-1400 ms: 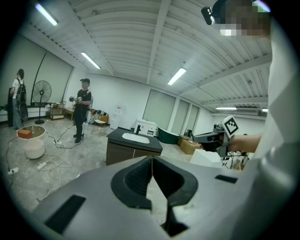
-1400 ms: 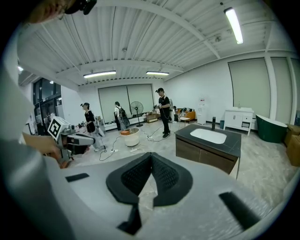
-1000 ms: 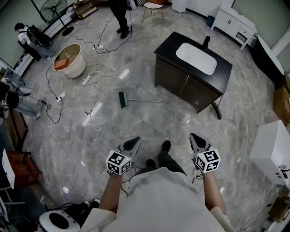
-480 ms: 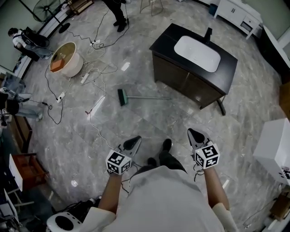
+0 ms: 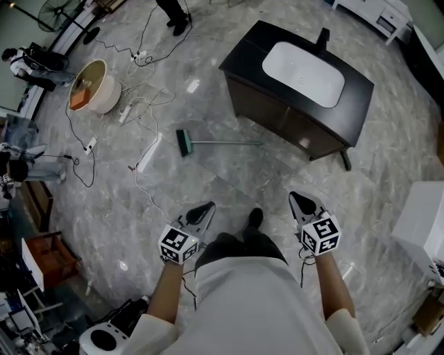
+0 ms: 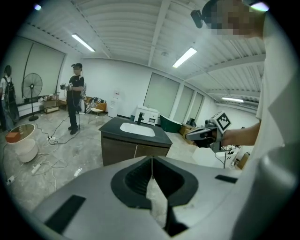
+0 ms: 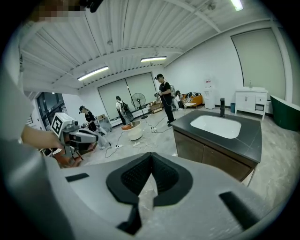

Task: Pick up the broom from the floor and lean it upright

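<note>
The broom [image 5: 220, 143] lies flat on the grey marble floor in the head view, its green head [image 5: 184, 143] to the left and its thin handle running right toward the sink cabinet. My left gripper [image 5: 202, 211] and right gripper [image 5: 302, 202] are held well short of it, on either side of my legs. Both are shut with nothing between the jaws. In the left gripper view the jaw tips [image 6: 151, 161] meet, and in the right gripper view the tips [image 7: 151, 157] meet too. The broom is not visible in either gripper view.
A dark sink cabinet [image 5: 347, 118] with a white basin stands just beyond the broom. Cables and power strips [image 5: 142, 114] trail across the floor at left near a round tub [image 5: 90, 87]. A white unit [image 5: 423, 222] stands at right. A person [image 5: 173, 14] stands at the far end.
I have walked forward: the broom and sink cabinet sit nearer and lower in the head view. Both grippers travelled along, still shut and empty.
</note>
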`<state>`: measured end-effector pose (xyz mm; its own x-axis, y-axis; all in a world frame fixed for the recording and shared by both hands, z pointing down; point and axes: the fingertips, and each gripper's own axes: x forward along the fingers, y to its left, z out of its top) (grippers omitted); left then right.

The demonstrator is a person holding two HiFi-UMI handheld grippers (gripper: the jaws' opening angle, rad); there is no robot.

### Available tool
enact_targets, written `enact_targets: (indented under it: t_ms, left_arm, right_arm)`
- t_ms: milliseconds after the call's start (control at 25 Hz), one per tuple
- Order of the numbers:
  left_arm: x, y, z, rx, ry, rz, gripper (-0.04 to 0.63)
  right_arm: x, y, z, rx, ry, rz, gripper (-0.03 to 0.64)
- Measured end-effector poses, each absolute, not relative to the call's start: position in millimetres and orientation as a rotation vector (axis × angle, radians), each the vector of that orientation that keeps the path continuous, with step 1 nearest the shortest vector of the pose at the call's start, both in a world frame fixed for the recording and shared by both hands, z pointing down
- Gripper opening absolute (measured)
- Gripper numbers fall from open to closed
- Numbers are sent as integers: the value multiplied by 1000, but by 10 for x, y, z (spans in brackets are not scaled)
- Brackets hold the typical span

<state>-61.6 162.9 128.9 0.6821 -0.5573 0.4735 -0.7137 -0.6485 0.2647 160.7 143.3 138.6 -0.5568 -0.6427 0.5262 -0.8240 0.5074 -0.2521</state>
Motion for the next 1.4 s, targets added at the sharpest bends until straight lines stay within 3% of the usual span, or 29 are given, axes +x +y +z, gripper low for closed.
enact_targets:
  t_ms: [760, 1400]
  left_arm:
    - [-784, 414, 2703, 2398, -889, 541, 11]
    - [-967, -539, 5202, 2481, -756, 679, 11]
  right_arm:
    - [1266, 407, 2725, 1158, -2260, 789, 0]
    - [598, -411, 5105, 1030, -2269, 832, 0]
